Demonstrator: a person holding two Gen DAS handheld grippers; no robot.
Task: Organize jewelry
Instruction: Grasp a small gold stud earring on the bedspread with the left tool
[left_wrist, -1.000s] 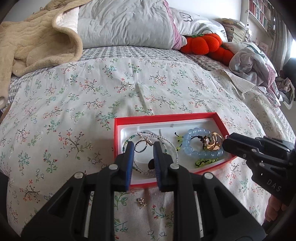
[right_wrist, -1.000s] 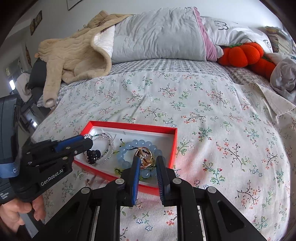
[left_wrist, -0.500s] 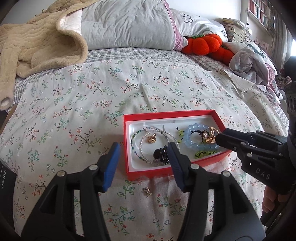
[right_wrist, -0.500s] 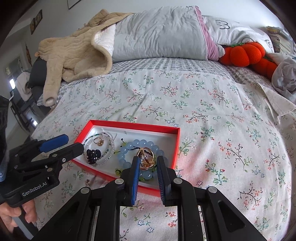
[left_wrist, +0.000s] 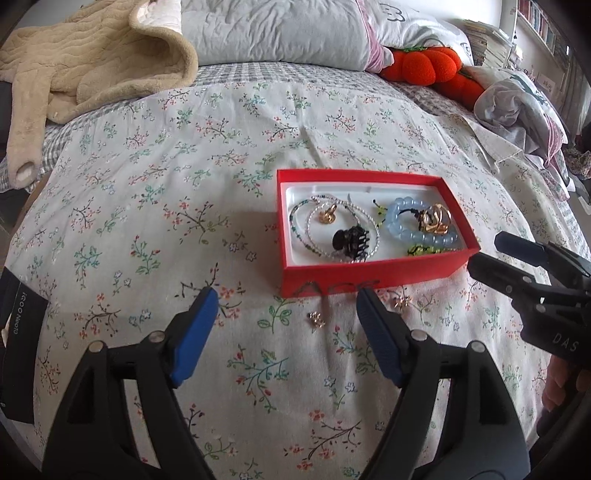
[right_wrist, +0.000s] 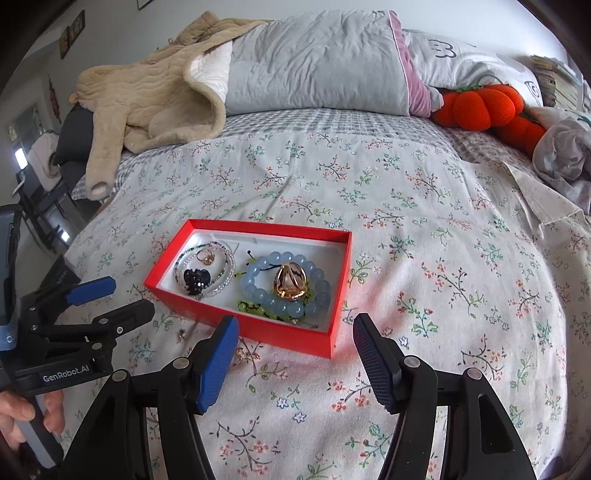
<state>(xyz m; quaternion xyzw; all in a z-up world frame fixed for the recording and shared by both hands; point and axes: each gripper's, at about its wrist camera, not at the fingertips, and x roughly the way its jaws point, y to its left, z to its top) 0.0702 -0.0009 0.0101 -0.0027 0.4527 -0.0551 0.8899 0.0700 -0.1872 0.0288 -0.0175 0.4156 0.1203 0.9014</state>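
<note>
A red box (left_wrist: 369, 275) (right_wrist: 273, 332) lies on the floral bedspread. It holds beaded bracelets (left_wrist: 314, 236), a small gold ring (left_wrist: 328, 215) (right_wrist: 205, 256), a black hair claw (left_wrist: 351, 239) (right_wrist: 195, 281), a blue bead bracelet (left_wrist: 417, 232) (right_wrist: 258, 291) and a gold clip (left_wrist: 436, 219) (right_wrist: 290, 281). Two small gold pieces (left_wrist: 317, 319) (left_wrist: 402, 302) lie on the bed in front of the box. My left gripper (left_wrist: 286, 315) is open and empty just before the box. My right gripper (right_wrist: 293, 338) is open and empty at the box's near right corner.
A beige blanket (left_wrist: 92, 62), grey pillows (right_wrist: 317, 70) and orange plush pumpkins (right_wrist: 480, 107) lie at the far side of the bed. Crumpled clothes (left_wrist: 517, 103) lie at the right. The person's hand (right_wrist: 26, 413) holds the left gripper's grip.
My left gripper opened, left the gold ring in the box and drew back toward me. My right gripper opened, let go of the gold clip and drew back.
</note>
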